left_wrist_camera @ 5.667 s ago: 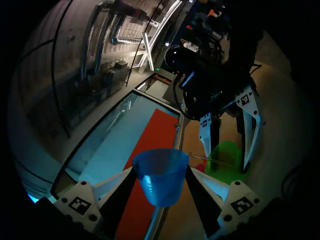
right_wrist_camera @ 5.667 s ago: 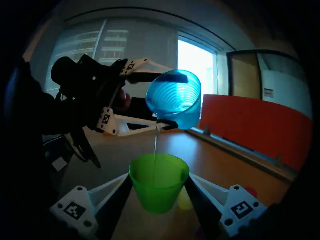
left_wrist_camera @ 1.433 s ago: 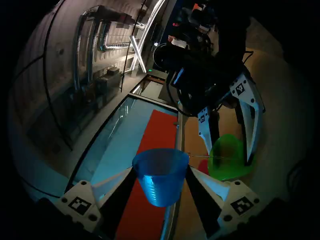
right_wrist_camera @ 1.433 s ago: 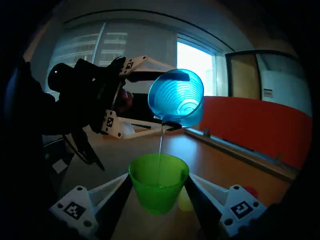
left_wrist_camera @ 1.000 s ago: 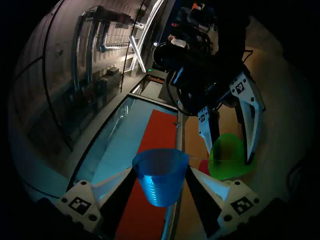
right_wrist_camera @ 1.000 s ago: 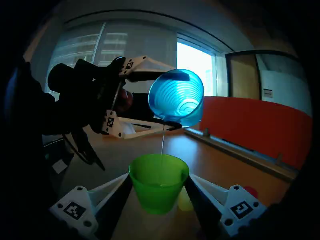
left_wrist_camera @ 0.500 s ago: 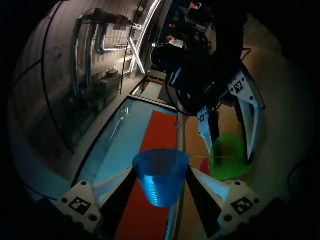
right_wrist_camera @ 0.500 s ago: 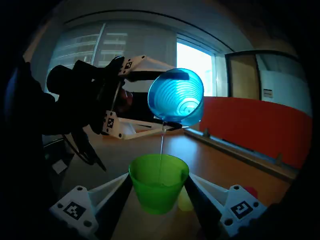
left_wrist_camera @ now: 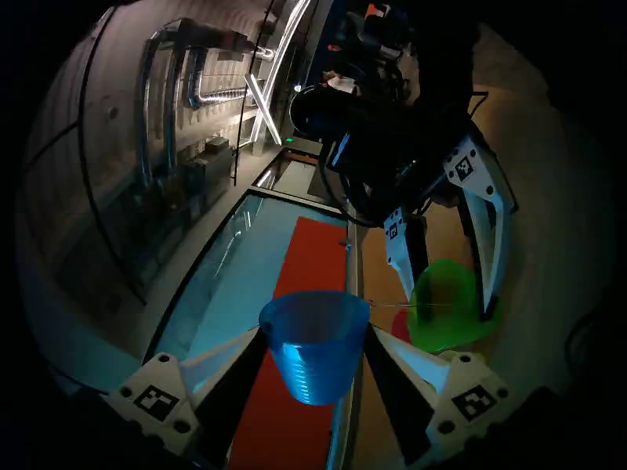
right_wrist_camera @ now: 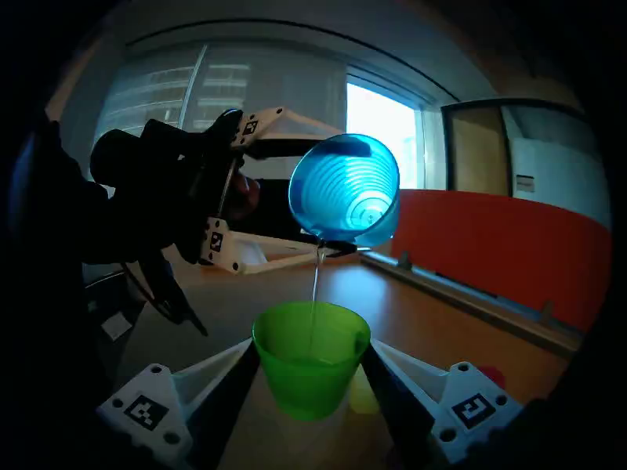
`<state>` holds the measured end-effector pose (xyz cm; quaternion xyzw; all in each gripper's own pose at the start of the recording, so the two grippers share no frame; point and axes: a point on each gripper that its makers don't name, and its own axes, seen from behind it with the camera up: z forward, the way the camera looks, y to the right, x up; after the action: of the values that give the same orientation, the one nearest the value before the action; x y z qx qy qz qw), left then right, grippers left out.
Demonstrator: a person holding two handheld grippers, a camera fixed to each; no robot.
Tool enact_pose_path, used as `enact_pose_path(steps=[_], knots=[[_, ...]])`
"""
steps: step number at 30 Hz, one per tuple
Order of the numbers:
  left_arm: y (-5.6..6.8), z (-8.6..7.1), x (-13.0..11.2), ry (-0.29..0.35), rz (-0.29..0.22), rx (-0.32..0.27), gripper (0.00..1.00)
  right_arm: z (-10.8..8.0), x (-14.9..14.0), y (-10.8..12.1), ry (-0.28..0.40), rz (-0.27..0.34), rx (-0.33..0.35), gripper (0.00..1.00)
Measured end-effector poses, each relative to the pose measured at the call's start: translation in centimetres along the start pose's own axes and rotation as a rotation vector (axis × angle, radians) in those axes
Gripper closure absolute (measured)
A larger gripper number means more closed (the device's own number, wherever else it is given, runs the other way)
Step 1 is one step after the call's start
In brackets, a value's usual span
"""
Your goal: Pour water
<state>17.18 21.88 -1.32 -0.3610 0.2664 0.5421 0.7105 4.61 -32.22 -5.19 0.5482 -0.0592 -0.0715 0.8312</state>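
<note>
My left gripper (left_wrist_camera: 315, 368) is shut on a translucent blue cup (left_wrist_camera: 315, 345), which it holds tipped on its side. In the right gripper view that blue cup (right_wrist_camera: 345, 192) hangs high with its mouth turned toward me, and the left gripper (right_wrist_camera: 294, 196) clamps it from the left. A thin stream of water (right_wrist_camera: 314, 294) falls from its lip into the green cup (right_wrist_camera: 311, 356). My right gripper (right_wrist_camera: 311, 376) is shut on this upright green cup, which has some water in it. In the left gripper view the green cup (left_wrist_camera: 448, 307) sits between the right gripper's white fingers (left_wrist_camera: 487, 235).
A wooden table (right_wrist_camera: 439, 329) lies under both cups. An orange-red partition (right_wrist_camera: 509, 251) runs along its far edge, with a bright window (right_wrist_camera: 380, 133) behind. Small coloured items, one yellow (right_wrist_camera: 362, 395), lie on the table below the green cup. A hand (right_wrist_camera: 239, 192) holds the left gripper.
The blue cup has tipped a little further while water keeps running in a thin stream. The level in the green cup has risen slightly. The green cup has stayed put.
</note>
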Motion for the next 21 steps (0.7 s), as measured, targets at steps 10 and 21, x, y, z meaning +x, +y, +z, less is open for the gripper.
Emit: enact_pose_path(steps=[10,21], knots=[[0.09,-0.06,-0.02,-0.003,0.017,-0.001,0.16,-0.02,-0.02,0.04,0.0,-0.001,-0.001,0.1],[0.19,-0.07,0.3,-0.002,0.037,-0.007,0.16,-0.12,-0.02,0.04,-0.001,-0.002,0.002,0.1]])
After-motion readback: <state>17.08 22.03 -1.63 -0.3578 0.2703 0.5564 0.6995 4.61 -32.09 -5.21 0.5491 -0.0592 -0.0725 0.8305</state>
